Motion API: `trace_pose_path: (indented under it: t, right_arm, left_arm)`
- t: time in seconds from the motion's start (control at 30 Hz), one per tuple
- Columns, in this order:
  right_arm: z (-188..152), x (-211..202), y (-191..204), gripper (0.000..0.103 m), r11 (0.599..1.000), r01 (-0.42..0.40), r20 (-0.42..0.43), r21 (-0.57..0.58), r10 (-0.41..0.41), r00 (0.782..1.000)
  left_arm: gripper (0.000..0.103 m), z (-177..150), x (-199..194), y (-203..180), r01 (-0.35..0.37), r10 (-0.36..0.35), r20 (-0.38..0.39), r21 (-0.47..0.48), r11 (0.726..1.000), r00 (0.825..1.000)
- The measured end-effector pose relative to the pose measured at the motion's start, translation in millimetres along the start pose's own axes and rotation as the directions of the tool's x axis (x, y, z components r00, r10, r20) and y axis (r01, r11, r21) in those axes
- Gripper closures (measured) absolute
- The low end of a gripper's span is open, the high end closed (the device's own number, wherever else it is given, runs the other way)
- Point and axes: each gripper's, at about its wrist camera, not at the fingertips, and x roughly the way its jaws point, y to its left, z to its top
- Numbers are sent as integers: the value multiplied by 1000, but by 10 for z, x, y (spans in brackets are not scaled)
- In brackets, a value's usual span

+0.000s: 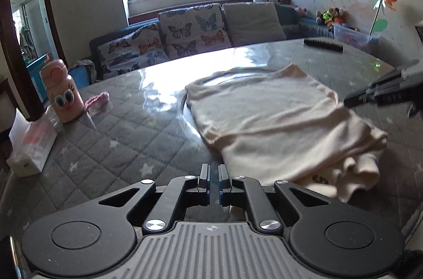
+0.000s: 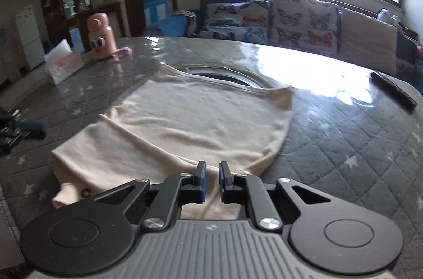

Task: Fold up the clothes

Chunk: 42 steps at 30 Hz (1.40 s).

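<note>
A cream garment (image 1: 277,125) lies folded on the grey quilted table (image 1: 119,147), with its bunched end toward the near right edge. My left gripper (image 1: 214,170) hovers just left of the garment's near corner, its jaws nearly together with nothing between them. In the right wrist view the same garment (image 2: 198,117) spreads ahead. My right gripper (image 2: 212,168) hangs over its near edge, jaws close together and no cloth pinched. Each gripper also shows in the other's view, the right gripper (image 1: 370,95) at the right edge and the left gripper (image 2: 26,132) at the left edge.
A pink cartoon bottle (image 1: 62,91), a tissue pack (image 1: 31,144) and a small pink item (image 1: 99,98) stand at the table's left. A dark bar-shaped object (image 1: 323,44) lies at the far right. A round inset (image 2: 224,74) shows beyond the garment. A sofa with butterfly cushions (image 1: 190,30) sits behind.
</note>
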Motion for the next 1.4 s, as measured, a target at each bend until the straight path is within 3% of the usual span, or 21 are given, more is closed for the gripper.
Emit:
trace_pose_path:
  t: [0.3,0.53,0.77,1.03,1.2,1.4]
  right_arm:
    - [-41,188,141,93,998,-60,-19,-19,59,998]
    - [-113,250,24,93,999,-35,-42,-9,35,999]
    - [-77,171,30,93,999,-41,-13,-8,41,999]
    - [-113,101,258,88,989,-113,-45,-95,109,993]
    - [-273,29,256,84,990,-84,-101,-110,73,992]
    - [-245,-131,250,84,991,-73,-76,-110,65,995]
  left_arm:
    - [96,254,614,-193,71,-71,-3,-7,997,997]
    - [97,165,883,-153,7,-6,-46,20,1000,999]
    - [97,218,822,-129,-12,12,-39,15,1000,999]
    - [95,261,586,-447,93,-94,8,83,992,996]
    - [95,169,620,-613,129,-128,-20,117,985,992]
    - [95,128,582,-759,158,-156,-22,154,975,987]
